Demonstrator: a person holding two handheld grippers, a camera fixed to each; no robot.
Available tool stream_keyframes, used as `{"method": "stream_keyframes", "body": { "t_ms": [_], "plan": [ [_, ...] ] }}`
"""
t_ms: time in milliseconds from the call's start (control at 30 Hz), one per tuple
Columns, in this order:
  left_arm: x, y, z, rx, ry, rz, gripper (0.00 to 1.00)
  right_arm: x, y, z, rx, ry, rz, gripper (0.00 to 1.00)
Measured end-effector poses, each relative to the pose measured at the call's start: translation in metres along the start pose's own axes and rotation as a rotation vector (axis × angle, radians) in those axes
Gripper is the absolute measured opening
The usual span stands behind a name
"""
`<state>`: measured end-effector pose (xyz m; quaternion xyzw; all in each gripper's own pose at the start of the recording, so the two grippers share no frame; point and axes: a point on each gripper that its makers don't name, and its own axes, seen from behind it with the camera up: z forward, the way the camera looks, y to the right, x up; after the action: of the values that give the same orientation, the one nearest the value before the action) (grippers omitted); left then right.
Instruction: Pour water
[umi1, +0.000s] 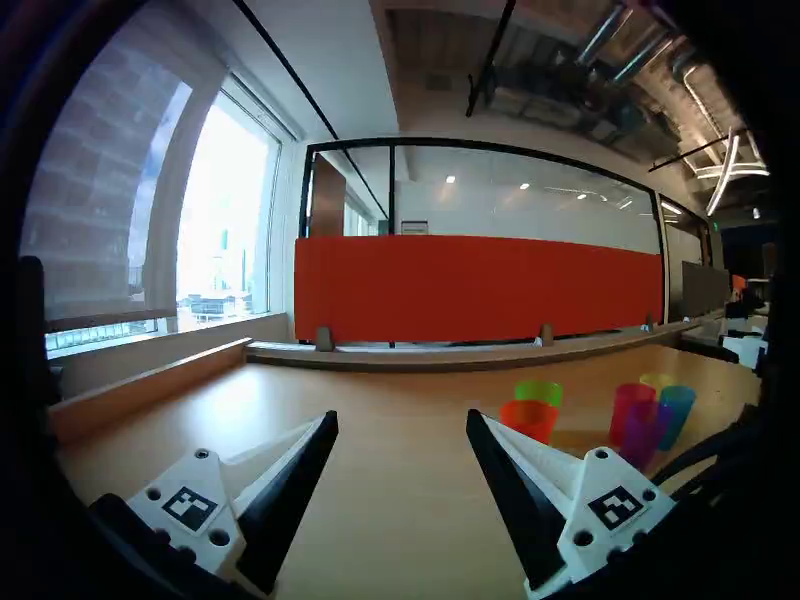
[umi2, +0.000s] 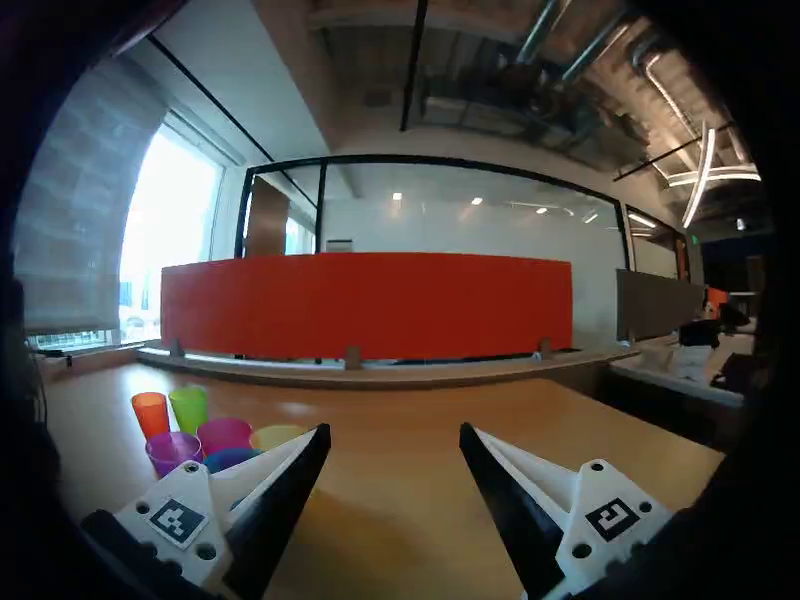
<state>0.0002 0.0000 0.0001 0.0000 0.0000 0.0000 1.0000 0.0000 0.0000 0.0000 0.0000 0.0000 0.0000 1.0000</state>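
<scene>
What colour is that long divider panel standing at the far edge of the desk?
The divider panel is orange-red, clearest in the right gripper view.

Blue cup (umi2: 229, 459) half hidden behind the jaws.

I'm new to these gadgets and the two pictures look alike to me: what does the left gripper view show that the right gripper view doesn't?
Left gripper view: the left claw, open over the table, with the coloured cups off to its right and a raised wooden rail along the left. Right gripper view: the right claw, open, the cups at its left, and a neighbouring desk past the table's right edge. Both: the wooden table, the cup cluster, the orange partition and the bright window.
</scene>
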Motion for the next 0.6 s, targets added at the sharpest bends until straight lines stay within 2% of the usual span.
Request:
{"method": "stream_keyframes", "body": {
  "t_ms": [100,200,400,600],
  "plan": [
    [0.011,0.000,0.004,-0.001,-0.004,-0.001,0.95,0.000,-0.004,0.001,0.003,-0.009,-0.004,1.00],
    [0.030,0.002,0.007,-0.008,-0.016,0.008,0.95,0.012,-0.006,0.003,-0.002,-0.025,-0.013,1.00],
    [0.071,0.007,0.011,-0.027,-0.030,0.032,0.95,0.053,-0.013,0.005,-0.001,-0.026,-0.009,1.00],
    [0.113,0.008,0.012,-0.031,-0.035,0.027,0.95,0.091,-0.015,0.005,-0.011,-0.037,-0.016,1.00]
  ]
}}
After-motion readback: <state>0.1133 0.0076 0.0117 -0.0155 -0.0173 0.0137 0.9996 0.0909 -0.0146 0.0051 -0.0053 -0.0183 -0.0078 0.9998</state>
